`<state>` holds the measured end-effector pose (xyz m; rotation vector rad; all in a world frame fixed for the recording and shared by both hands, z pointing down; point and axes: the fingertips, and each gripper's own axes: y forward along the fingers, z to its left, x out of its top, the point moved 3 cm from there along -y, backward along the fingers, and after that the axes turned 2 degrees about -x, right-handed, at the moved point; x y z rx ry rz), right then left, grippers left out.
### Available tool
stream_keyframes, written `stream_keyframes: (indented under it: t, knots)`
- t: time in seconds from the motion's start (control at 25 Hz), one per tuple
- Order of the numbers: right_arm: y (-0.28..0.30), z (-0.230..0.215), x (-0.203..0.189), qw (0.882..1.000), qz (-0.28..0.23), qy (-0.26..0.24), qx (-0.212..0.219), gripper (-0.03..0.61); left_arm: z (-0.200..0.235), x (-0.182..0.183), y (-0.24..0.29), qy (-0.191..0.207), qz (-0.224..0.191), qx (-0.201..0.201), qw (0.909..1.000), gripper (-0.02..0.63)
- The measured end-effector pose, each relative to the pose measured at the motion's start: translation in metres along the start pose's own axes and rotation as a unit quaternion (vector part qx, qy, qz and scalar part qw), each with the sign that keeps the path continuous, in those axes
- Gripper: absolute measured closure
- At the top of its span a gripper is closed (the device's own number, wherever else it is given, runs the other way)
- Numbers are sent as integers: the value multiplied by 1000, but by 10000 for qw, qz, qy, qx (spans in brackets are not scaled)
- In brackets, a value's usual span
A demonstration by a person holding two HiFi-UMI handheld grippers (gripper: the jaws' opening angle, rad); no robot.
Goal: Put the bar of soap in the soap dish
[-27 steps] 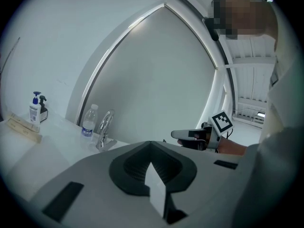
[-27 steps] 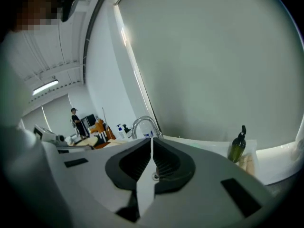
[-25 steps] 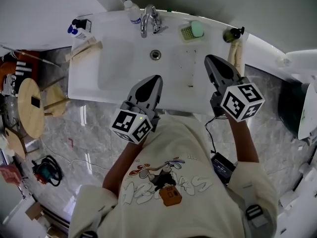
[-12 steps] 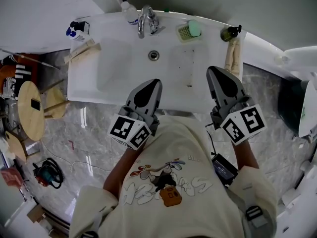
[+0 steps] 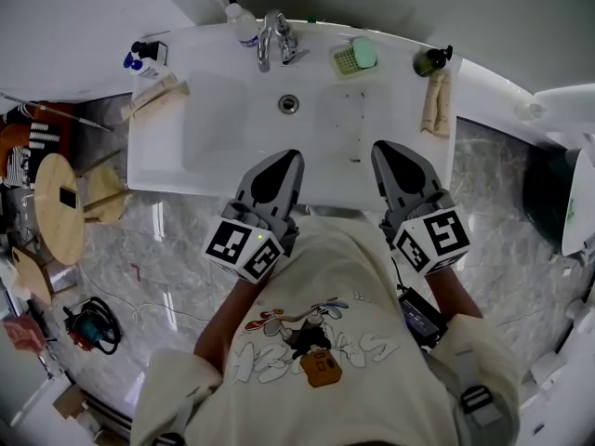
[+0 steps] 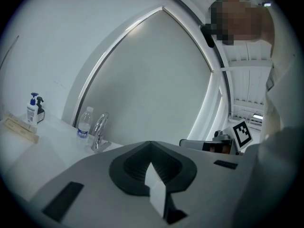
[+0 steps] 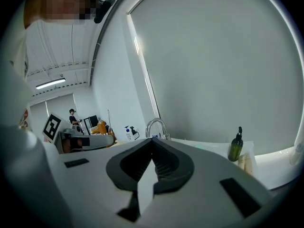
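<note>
Sink (image 5: 232, 119), head view only: soap (image 5: 365, 53) in dish (image 5: 345, 62); left gripper (image 6: 151, 144), right gripper (image 7: 153, 140) closed, empty.

Left claw (image 5: 282, 159), right claw (image 5: 384, 149): side by side, well apart, tips over the front edge of the counter (image 5: 177, 170), pointing forward and slightly down. Jaws on both pressed together, nothing between them. Marker cubes sit nearest my chest, bare forearms behind.

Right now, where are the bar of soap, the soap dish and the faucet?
bar of soap (image 5: 366, 54): head view, middle of its pale green top.
soap dish (image 5: 346, 61): head view, bare ribbed part left of the soap.
faucet (image 5: 269, 40): head view, on the spout.
</note>
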<state>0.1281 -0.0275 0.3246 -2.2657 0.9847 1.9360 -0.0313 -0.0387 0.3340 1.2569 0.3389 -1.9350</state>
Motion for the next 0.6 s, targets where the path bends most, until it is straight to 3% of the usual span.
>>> stream_keyframes:
  t: [0.6]
  knots:
    - [5, 11, 12, 9997, -159, -146, 58, 571, -3, 4, -4, 32, -25, -13, 10000, 606]
